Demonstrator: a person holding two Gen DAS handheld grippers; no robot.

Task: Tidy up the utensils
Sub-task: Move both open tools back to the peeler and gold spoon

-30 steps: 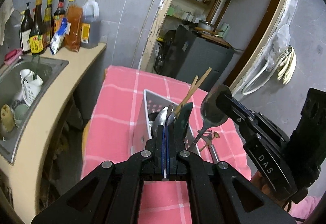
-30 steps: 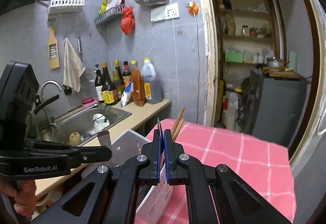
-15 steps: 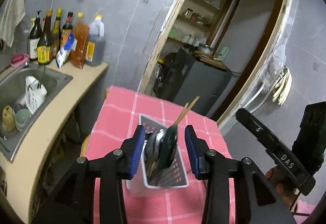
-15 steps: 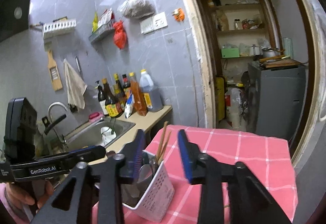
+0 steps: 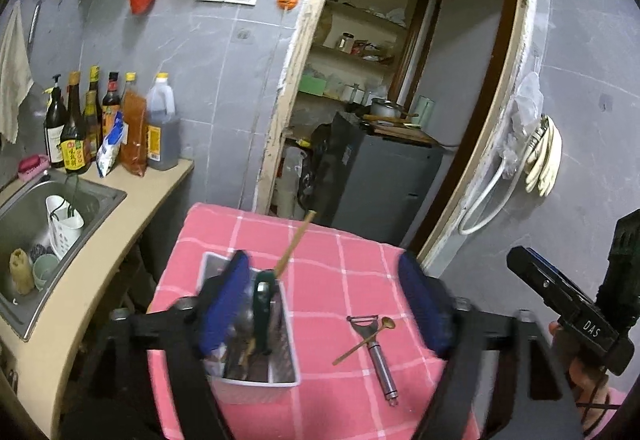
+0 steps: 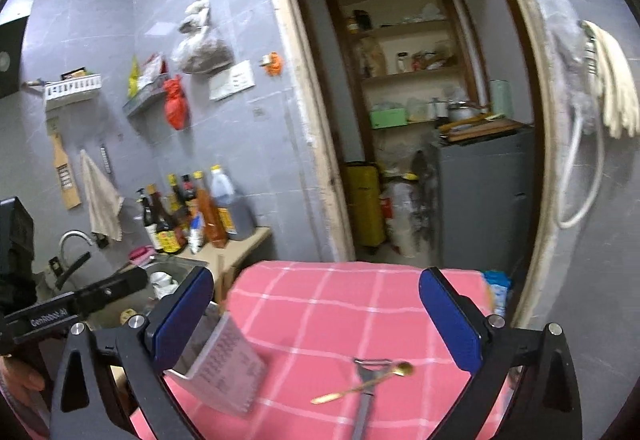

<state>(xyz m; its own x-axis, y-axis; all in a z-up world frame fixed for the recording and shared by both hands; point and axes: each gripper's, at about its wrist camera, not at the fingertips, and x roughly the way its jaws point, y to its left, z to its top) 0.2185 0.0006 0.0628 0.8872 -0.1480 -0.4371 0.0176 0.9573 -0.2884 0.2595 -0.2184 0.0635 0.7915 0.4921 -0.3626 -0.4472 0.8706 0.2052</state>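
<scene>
A white perforated utensil basket (image 5: pixel 280 380) stands on the pink checked tablecloth (image 5: pixel 340 268). It holds wooden chopsticks (image 5: pixel 294 244), a dark green utensil (image 5: pixel 262 304) and metal spoons. It also shows in the right wrist view (image 6: pixel 228 368). A steel peeler (image 5: pixel 378 352) lies right of the basket with a small gold spoon (image 5: pixel 366 338) across it; both show in the right wrist view, peeler (image 6: pixel 366 400), spoon (image 6: pixel 362 386). My left gripper (image 5: pixel 326 304) is open and empty above the basket. My right gripper (image 6: pixel 316 324) is open and empty above the table.
A counter with a steel sink (image 5: pixel 36 216) and several sauce bottles (image 5: pixel 108 128) runs along the left. Behind the table is a doorway with a grey cabinet (image 5: pixel 384 176) and shelves. White gloves (image 5: pixel 544 160) hang on the right wall.
Both grippers opened wide, letting go of the utensils they held, which now stand in the basket. Both pulled up and back from the basket.
</scene>
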